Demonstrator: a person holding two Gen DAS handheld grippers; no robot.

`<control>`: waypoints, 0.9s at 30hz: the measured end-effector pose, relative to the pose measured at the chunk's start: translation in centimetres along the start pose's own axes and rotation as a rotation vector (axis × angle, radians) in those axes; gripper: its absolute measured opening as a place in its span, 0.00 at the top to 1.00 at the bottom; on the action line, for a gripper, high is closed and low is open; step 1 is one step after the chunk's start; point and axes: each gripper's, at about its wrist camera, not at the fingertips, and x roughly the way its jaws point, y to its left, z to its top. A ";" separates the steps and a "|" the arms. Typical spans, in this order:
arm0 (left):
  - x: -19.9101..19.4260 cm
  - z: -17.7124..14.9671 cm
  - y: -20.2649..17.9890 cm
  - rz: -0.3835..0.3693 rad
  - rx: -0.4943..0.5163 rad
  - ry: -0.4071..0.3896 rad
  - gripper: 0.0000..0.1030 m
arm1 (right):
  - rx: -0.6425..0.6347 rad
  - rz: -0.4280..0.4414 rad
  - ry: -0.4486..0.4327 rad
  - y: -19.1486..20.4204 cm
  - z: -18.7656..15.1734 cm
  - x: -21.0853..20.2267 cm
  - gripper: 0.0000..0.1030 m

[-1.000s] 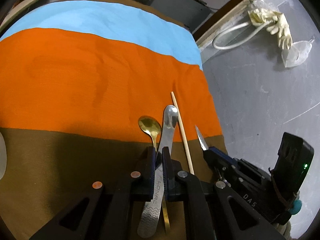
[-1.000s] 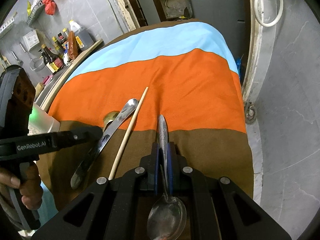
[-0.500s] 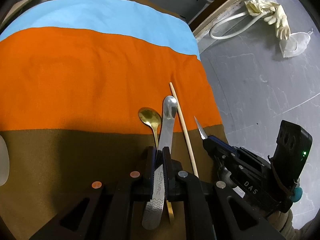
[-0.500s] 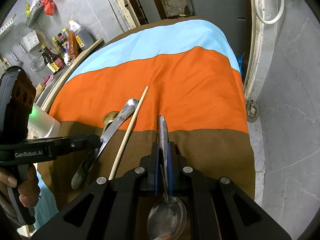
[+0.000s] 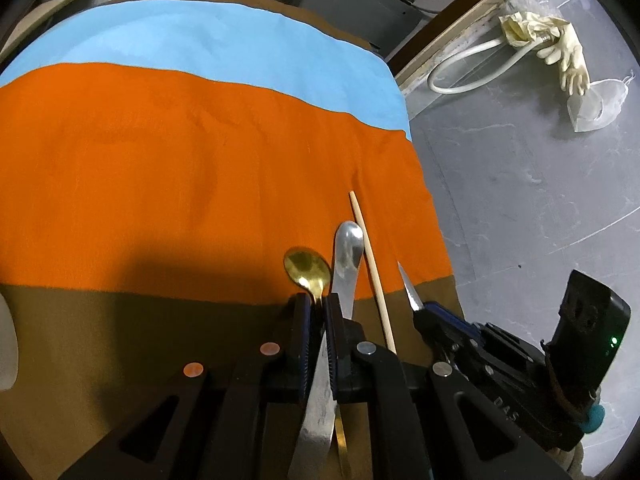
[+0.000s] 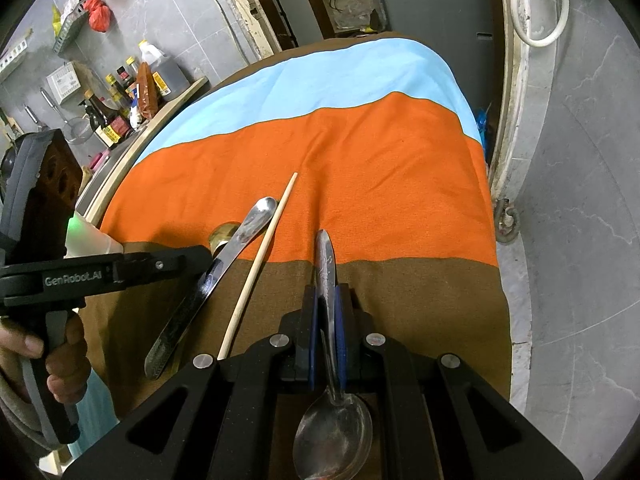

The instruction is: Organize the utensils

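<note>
My left gripper [image 5: 316,304] is shut on a silver table knife [image 5: 347,256] whose blunt tip points away over the striped cloth [image 5: 160,160]. A gold spoon [image 5: 307,267] lies under it on the left and a wooden chopstick [image 5: 370,264] lies on its right. My right gripper [image 6: 325,300] is shut on the handle of a silver spoon [image 6: 332,436], bowl toward the camera, handle tip over the cloth. In the right wrist view the knife [image 6: 224,264], chopstick [image 6: 260,260] and left gripper [image 6: 200,258] sit to the left.
The cloth [image 6: 360,160] covers a round table whose right edge drops to a grey floor [image 5: 520,200]. A white object [image 5: 6,348] sits at the left edge. Bottles [image 6: 120,100] stand on a counter behind. A hose and rubber glove [image 5: 560,48] lie on the floor.
My left gripper has slid back along the knife and shifted slightly, so the knife tip and gold spoon sit nearer the fingers. The right gripper holds its spoon almost still.
</note>
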 end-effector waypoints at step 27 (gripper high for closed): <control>-1.1 -0.2 -1.2 0.080 0.067 -0.036 0.97 | 0.039 0.154 0.142 -0.3 1.8 1.8 0.69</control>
